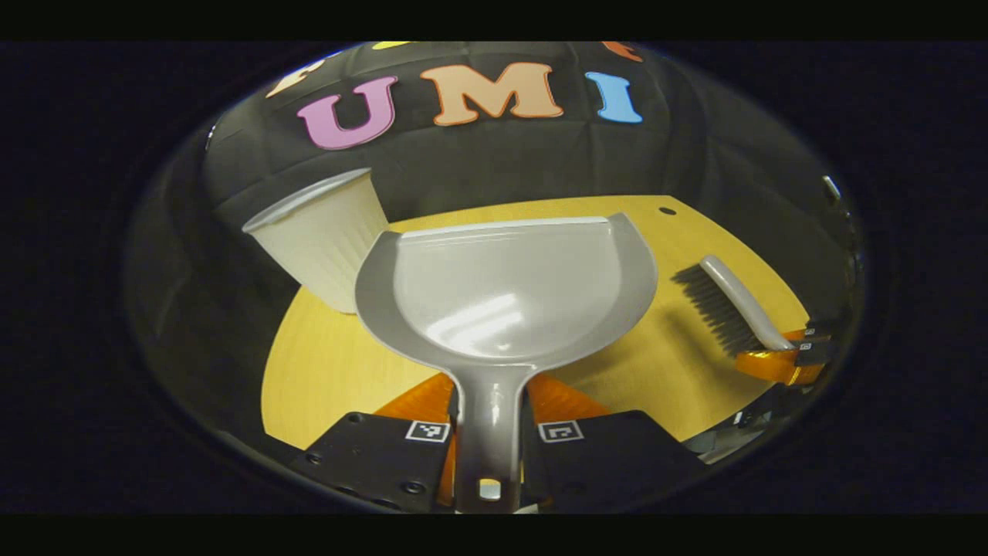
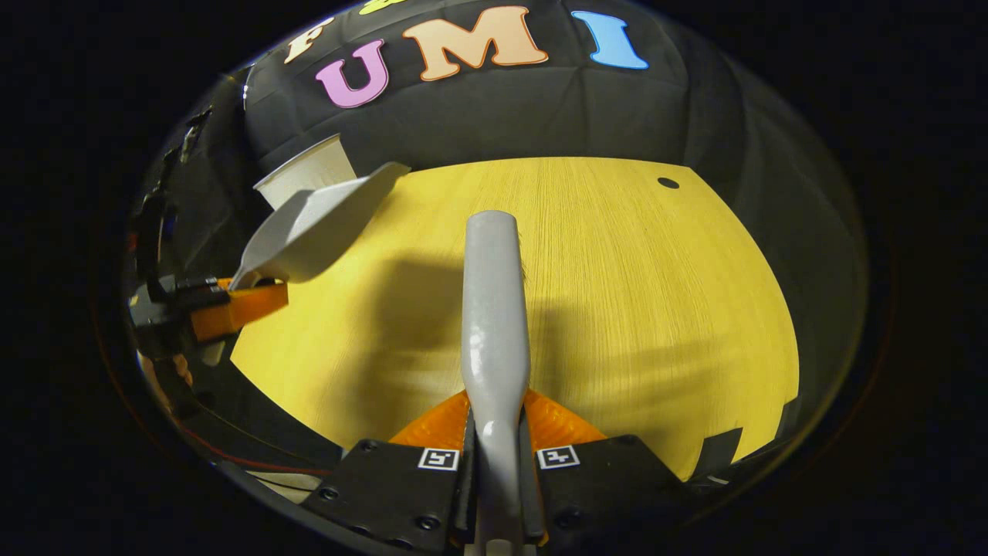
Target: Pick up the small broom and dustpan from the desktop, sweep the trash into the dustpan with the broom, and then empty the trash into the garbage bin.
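Now both tools are up off the yellow wood-grain desktop (image 2: 617, 293). The left gripper (image 1: 490, 432) pinches the handle of the glossy grey dustpan (image 1: 509, 293), its scoop empty, near the pale tapered garbage bin (image 1: 320, 232). The right gripper (image 2: 498, 455) clamps the broom (image 2: 494, 309), smooth grey handle, dark bristles. I'd judge the emptying step done or nearly; setting both down likely comes next.
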A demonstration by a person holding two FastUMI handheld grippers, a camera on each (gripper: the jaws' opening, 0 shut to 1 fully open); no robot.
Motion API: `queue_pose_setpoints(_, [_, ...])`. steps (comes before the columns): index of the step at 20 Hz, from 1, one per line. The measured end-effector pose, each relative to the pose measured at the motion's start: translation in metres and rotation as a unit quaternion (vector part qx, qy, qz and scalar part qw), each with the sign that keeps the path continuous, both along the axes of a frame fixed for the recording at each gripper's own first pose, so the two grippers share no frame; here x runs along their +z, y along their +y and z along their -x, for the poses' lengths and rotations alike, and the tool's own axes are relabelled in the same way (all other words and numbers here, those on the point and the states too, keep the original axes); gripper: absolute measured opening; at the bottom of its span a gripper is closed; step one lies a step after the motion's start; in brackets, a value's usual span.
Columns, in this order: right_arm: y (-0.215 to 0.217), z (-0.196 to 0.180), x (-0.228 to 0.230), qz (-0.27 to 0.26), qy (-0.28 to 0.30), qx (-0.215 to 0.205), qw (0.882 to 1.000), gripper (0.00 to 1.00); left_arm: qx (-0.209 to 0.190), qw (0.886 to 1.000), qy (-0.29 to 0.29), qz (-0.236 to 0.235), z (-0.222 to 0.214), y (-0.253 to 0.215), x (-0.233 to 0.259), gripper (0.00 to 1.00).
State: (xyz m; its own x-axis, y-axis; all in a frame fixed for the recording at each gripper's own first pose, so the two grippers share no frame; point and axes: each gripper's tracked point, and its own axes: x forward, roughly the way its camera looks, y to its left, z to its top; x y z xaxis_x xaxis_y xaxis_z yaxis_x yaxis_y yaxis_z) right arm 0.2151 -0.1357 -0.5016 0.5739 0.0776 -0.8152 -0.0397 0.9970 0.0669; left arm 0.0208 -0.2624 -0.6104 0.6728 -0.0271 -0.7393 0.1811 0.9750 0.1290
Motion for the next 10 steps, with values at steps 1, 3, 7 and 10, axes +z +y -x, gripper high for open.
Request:
queue_pose_setpoints(1, [0.001,-0.003,-0.001,0.003,0.004,-0.003,1.0,0.21,0.007,1.0,0.005,-0.001,0.001,0.001,-0.01,0.27])
queue_pose_setpoints(3, [0.005,-0.009,-0.018,0.007,0.013,-0.011,1.0,0.21,0.019,1.0,0.021,-0.006,0.008,0.003,-0.033,0.28])
queue_pose_setpoints(7, [0.019,-0.026,-0.048,0.016,0.046,-0.03,0.998,0.22,0.027,0.997,0.067,0.006,0.027,0.005,-0.07,0.27])
queue_pose_setpoints(10, [0.036,-0.052,-0.066,0.023,0.068,-0.033,0.997,0.22,0.024,0.996,0.086,-0.011,0.032,0.008,-0.072,0.29])
